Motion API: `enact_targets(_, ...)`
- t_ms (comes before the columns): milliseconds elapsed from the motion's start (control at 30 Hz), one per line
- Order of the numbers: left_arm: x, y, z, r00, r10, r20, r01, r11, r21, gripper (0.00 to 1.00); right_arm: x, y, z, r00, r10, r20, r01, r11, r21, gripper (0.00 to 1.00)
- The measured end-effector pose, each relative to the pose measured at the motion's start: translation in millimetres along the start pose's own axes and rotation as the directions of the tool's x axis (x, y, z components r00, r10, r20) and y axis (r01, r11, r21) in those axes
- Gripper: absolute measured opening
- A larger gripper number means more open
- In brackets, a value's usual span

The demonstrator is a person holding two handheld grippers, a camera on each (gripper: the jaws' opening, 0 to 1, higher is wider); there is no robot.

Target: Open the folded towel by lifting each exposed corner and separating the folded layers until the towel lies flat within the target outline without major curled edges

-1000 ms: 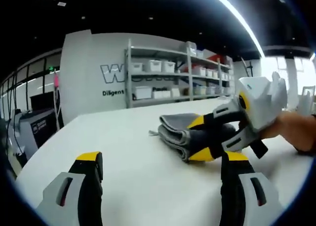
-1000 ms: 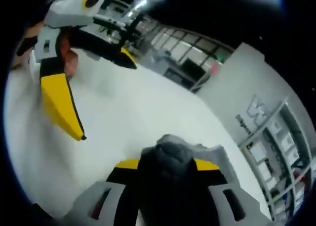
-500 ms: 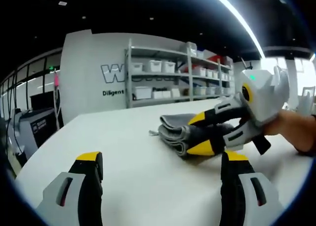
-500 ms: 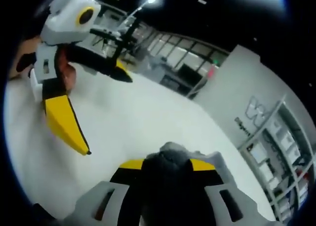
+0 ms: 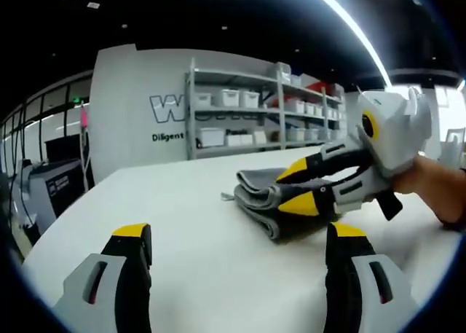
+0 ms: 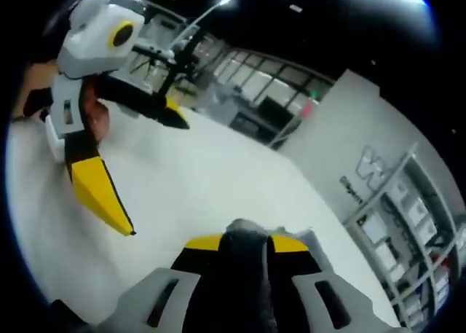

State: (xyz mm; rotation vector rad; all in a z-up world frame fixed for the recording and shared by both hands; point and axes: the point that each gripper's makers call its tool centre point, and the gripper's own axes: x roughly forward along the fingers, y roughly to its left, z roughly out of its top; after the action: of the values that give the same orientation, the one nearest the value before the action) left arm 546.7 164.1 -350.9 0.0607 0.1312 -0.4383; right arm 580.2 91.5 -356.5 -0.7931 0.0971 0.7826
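A grey folded towel lies on the white table. My right gripper reaches in from the right, its yellow-tipped jaws shut on the towel's upper layers, which it holds slightly raised. In the right gripper view the grey towel is pinched between the right gripper's own jaws. My left gripper stands open, low over the table in front of the towel, with nothing between its jaws. The left gripper also appears open at the upper left in the right gripper view.
A person's hand holds the right gripper. Behind the table stand metal shelves with white bins and a wall with lettering. The table's edge runs along the left, with equipment beyond it.
The right gripper's jaws have narrowed from around the whole stack to the upper towel layers and risen a little. The left gripper has stayed still.
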Motion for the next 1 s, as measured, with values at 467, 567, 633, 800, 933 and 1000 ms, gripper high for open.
enact_targets(467,0.0,-1.8,-0.2,1.0,-0.005,-0.001,0.005,1.0,0.003,0.99,6.9,2.1,-1.1,0.999,-0.031,0.042,0.039,0.975,-0.219,0.0)
enact_targets(567,0.0,-2.6,-0.2,1.0,-0.007,-0.002,0.007,1.0,0.005,0.98,-0.3,-8.4,9.7,0.995,-0.056,0.083,0.067,0.988,-0.141,0.0)
enact_targets(633,0.3,-3.0,0.3,1.0,-0.009,-0.002,0.009,1.0,0.003,0.98,-4.8,-13.9,14.1,0.993,-0.056,0.099,0.065,0.994,-0.086,0.0)
enact_targets(800,1.1,-3.0,0.5,1.0,-0.011,-0.004,0.011,1.0,0.004,0.98,-9.1,-31.5,21.9,0.989,-0.085,0.123,0.084,0.996,0.013,0.0)
enact_targets(933,1.6,-4.7,0.2,1.0,-0.015,-0.005,0.015,1.0,0.003,0.98,-17.2,-37.3,29.0,0.985,-0.086,0.148,0.075,0.994,0.08,0.0)
enact_targets(1000,2.2,-4.0,-0.2,1.0,-0.015,-0.007,0.015,1.0,0.002,0.98,-19.9,-39.7,31.8,0.983,-0.097,0.155,0.084,0.993,0.088,0.0)
